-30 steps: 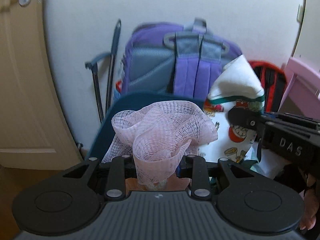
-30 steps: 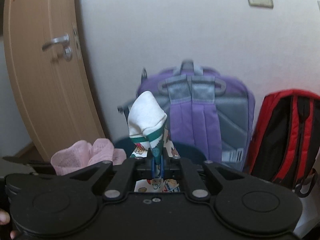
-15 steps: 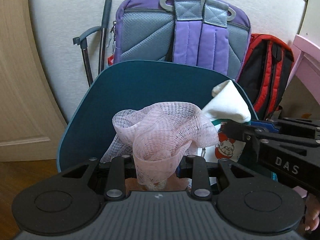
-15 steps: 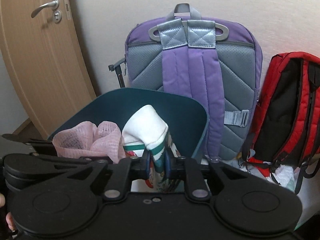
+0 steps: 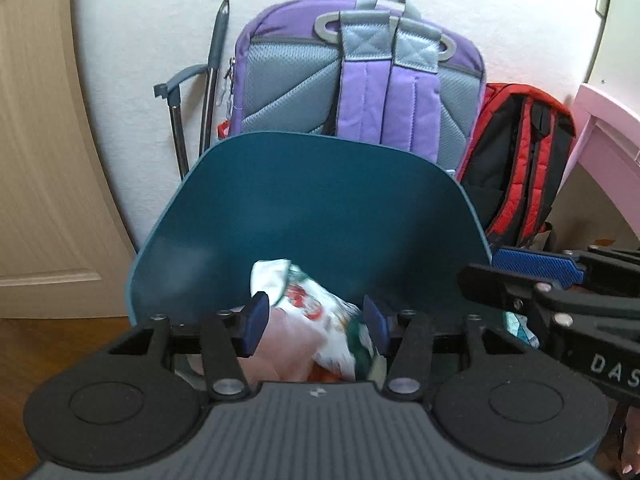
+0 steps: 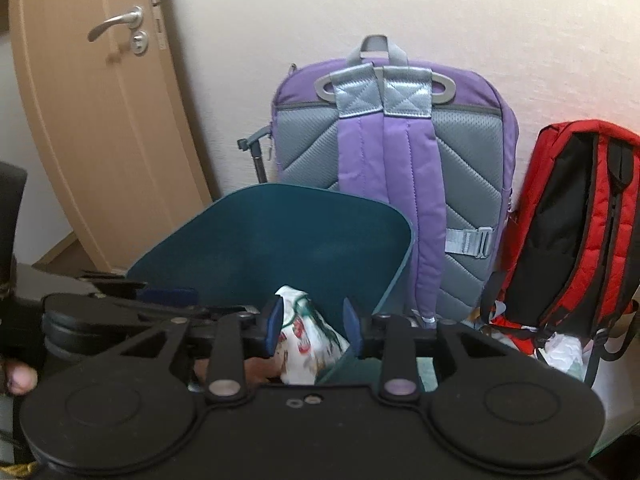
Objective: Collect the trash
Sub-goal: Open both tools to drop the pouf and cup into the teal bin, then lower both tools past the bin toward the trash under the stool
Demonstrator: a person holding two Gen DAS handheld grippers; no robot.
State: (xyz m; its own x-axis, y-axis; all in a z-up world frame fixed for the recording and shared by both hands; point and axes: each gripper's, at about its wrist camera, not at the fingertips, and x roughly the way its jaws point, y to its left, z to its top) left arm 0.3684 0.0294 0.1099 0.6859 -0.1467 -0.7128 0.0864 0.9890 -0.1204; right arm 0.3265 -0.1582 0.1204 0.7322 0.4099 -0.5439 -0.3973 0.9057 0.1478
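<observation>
Both grippers over the teal bin [image 5: 320,208]; the step in hand is the drop. To do it well I would hold both sets of jaws above the bin mouth until each piece is clear of the pads, then lift straight up so nothing snags on the rim. Left gripper [image 5: 316,322]: jaws have just been opening and stand spread, pads apart, nothing pinched; the pink mesh netting [image 5: 288,344] lies blurred below them inside the bin, touching neither pad as far as I can tell. Right gripper [image 6: 314,326]: jaws also just opened, part spread, empty; the printed wrapper [image 6: 304,340] sits beneath, blurred, inside the bin against its near wall.
</observation>
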